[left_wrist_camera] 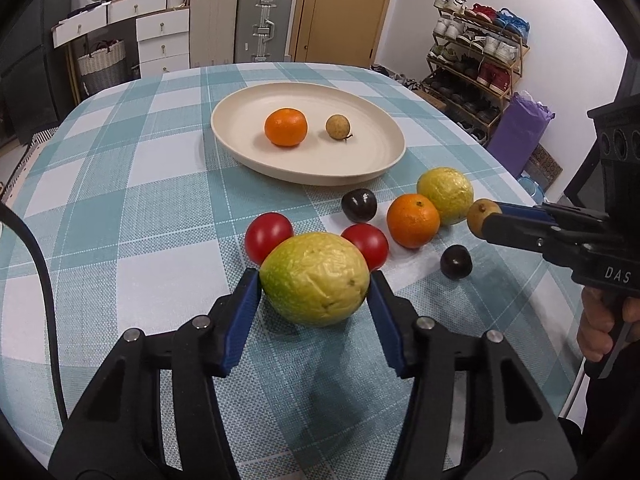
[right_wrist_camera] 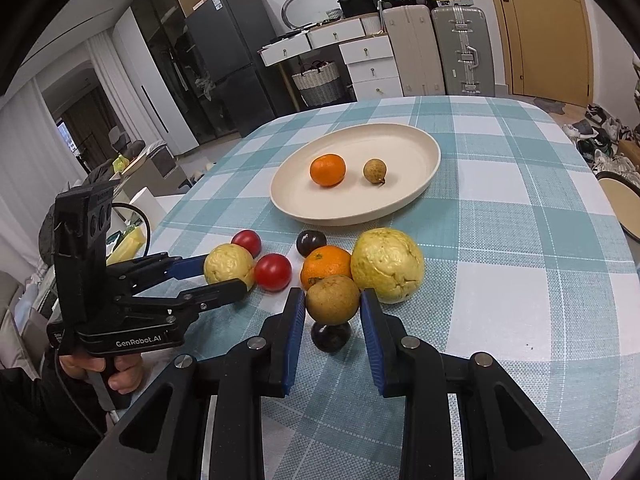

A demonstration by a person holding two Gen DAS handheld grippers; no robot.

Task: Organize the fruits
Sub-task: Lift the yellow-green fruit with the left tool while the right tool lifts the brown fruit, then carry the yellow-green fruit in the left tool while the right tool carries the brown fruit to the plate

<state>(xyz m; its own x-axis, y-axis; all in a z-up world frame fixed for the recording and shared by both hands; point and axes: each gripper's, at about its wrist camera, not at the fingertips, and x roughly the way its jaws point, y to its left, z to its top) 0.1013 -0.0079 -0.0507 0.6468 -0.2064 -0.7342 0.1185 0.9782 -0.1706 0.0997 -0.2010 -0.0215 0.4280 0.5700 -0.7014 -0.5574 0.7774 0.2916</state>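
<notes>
In the left wrist view we see our left tongs [left_wrist_camera: 314, 292] clamped on a wrinkled yellow-green fruit [left_wrist_camera: 315, 279] near the surface's [left_wrist_camera: 120, 184] near edge. In the right wrist view, our right tongs [right_wrist_camera: 332, 304] pinch a small brown fruit [right_wrist_camera: 333, 299].

Tablecloth [left_wrist_camera: 120, 200] teal-white plaid; plate [left_wrist_camera: 240, 148] cream; tangerine [left_wrist_camera: 285, 127] orange; tomatoes [left_wrist_camera: 268, 237] red.

Ahead of my left gripper [left_wrist_camera: 315, 286]: two tomatoes [left_wrist_camera: 269, 237] right behind the yellow fruit [left_wrist_camera: 314, 278], tight there. Tablecloth [left_wrist_camera: 132, 184] to its left is bare, easy pass. Right side crowded w/ orange [left_wrist_camera: 413, 221], plums [left_wrist_camera: 359, 205]. Plate [left_wrist_camera: 360, 168] beyond has room.
</notes>
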